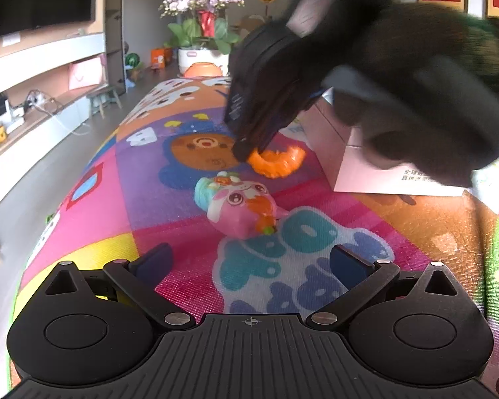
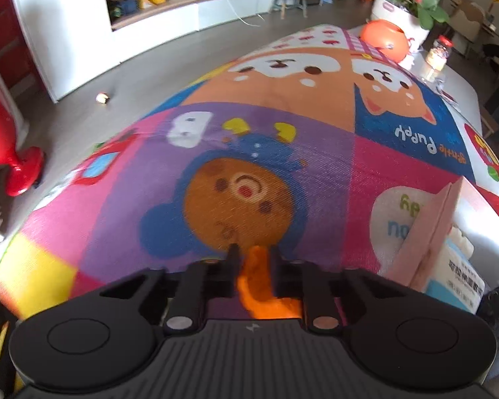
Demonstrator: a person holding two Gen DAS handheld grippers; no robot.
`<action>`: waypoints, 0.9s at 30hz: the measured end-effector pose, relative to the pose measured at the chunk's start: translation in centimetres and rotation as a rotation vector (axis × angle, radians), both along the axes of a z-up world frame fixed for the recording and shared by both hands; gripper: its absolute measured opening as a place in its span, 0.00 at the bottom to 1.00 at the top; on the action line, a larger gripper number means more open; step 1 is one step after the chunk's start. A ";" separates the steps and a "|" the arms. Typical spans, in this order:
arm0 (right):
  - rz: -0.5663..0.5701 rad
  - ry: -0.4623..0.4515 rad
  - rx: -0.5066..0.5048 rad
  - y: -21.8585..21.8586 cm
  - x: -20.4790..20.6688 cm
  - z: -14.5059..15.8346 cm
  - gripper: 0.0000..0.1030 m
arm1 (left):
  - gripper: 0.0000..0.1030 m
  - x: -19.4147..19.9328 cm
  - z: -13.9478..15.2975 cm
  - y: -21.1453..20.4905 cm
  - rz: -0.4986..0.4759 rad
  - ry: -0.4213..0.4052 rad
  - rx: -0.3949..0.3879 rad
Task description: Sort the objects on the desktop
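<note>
An orange curved toy (image 1: 277,163) lies on the colourful cartoon mat (image 1: 169,206). My right gripper (image 1: 249,148) comes down from the upper right and is shut on the toy's left end. In the right wrist view the orange toy (image 2: 257,279) sits pinched between the two fingers, and the right gripper (image 2: 253,252) is just above the mat (image 2: 249,153). A pink cartoon figure toy (image 1: 239,206) lies on the mat in front of my left gripper (image 1: 249,259), which is open and empty, a short way back from it.
A pink open box (image 1: 359,166) stands on the mat at the right; its flap (image 2: 429,232) rises right of the right gripper. An orange bowl-like thing (image 2: 384,38), a jar (image 2: 439,55) and a flower pot (image 1: 199,56) sit at the far end. The mat's left edge drops to the floor.
</note>
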State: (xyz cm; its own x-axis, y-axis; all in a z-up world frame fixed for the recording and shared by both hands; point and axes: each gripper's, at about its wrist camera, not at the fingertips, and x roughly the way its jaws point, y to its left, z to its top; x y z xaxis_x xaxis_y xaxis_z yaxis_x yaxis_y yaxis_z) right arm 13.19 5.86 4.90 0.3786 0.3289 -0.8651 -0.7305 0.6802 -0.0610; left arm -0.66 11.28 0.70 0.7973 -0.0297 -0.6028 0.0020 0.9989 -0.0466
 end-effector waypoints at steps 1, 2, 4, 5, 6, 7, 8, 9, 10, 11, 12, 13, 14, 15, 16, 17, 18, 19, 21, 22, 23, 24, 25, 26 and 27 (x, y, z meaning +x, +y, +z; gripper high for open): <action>0.009 -0.003 0.012 -0.5 -0.6 0.5 0.12 | 1.00 0.0 0.0 0.0 0.000 0.000 -0.001; 0.021 -0.006 0.024 -1.2 -1.3 1.0 0.12 | 1.00 0.0 0.0 0.0 0.000 0.000 -0.001; 0.035 0.005 0.046 -2.6 -2.5 1.7 0.12 | 1.00 0.0 0.0 0.0 0.000 -0.001 0.001; 0.035 0.017 0.055 -3.6 -3.1 1.9 0.12 | 1.00 0.0 0.0 0.0 0.000 0.000 0.001; 0.038 0.034 0.062 -4.6 -3.8 2.0 0.12 | 1.00 0.0 0.0 0.0 0.000 -0.001 0.002; 0.045 0.047 0.064 -5.5 -4.5 2.1 0.12 | 1.00 0.0 0.0 0.0 0.000 -0.001 0.005; 0.053 0.051 0.059 -6.4 -5.4 2.1 0.12 | 1.00 0.0 0.0 0.0 -0.002 -0.001 0.007; 0.058 0.048 0.049 -7.3 -6.2 2.0 0.12 | 1.00 0.0 0.0 -0.1 -0.003 -0.001 0.009; 0.064 0.048 0.044 -8.3 -7.0 1.8 0.12 | 1.00 0.0 0.0 -0.1 -0.004 -0.002 0.012; 0.070 0.053 0.045 -9.3 -7.8 1.7 0.12 | 1.00 0.0 0.1 -0.1 -0.005 -0.005 0.013; 0.070 0.057 0.049 -10.5 -8.5 1.6 0.12 | 1.00 -0.1 0.1 -0.1 -0.009 -0.007 0.013; 0.059 0.049 0.052 -11.5 -9.1 1.5 0.12 | 1.00 -0.1 0.1 -0.1 -0.018 -0.009 0.011; 0.044 0.022 0.050 -12.6 -9.7 1.5 0.13 | 1.00 0.0 0.2 -0.2 -0.032 -0.008 0.009; 0.031 -0.013 0.048 -13.4 -10.2 1.6 0.16 | 1.00 0.1 0.2 -0.3 -0.037 -0.004 0.011; 0.022 -0.040 0.050 -14.0 -10.5 1.7 0.19 | 1.00 0.2 0.2 -0.4 -0.032 0.002 0.020; 0.013 -0.066 0.057 -14.3 -10.7 2.0 0.28 | 1.00 0.5 0.1 -0.6 -0.023 0.013 0.035; 0.008 -0.084 0.072 -14.5 -10.5 2.4 0.34 | 1.00 0.6 0.1 -0.9 -0.019 0.022 0.050; 0.005 -0.095 0.098 -14.3 -10.4 2.9 0.34 | 1.00 0.6 0.1 -1.1 -0.014 0.026 0.071; 0.024 -0.119 0.161 -13.6 -9.9 3.8 0.34 | 1.00 0.4 0.0 -1.6 -0.007 0.028 0.111; 0.043 -0.142 0.181 -12.8 -9.7 4.1 0.34 | 1.00 0.4 -0.1 -1.8 -0.007 0.029 0.126; 0.065 -0.172 0.189 -11.7 -9.6 4.2 0.34 | 1.00 0.3 -0.1 -2.0 -0.007 0.025 0.140; 0.087 -0.206 0.189 -10.6 -9.5 4.1 0.34 | 1.00 0.2 -0.1 -2.1 -0.008 0.020 0.150; 0.103 -0.232 0.184 -9.4 -9.3 3.7 0.34 | 1.00 0.1 -0.1 -2.2 -0.011 0.015 0.156; 0.116 -0.247 0.172 -8.2 -8.9 3.3 0.34 | 1.00 0.0 -0.1 -2.2 -0.018 0.010 0.156; 0.122 -0.257 0.155 -7.1 -8.3 2.8 0.33 | 1.00 -0.1 -0.1 -2.1 -0.022 0.006 0.151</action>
State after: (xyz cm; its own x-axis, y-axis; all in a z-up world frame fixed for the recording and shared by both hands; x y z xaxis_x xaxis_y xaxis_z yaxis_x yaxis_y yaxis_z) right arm 4.92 -1.23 7.66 0.5280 0.5058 -0.6822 -0.7814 0.6039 -0.1571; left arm -0.75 9.14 0.59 0.7939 0.0443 -0.6064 0.0238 0.9943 0.1037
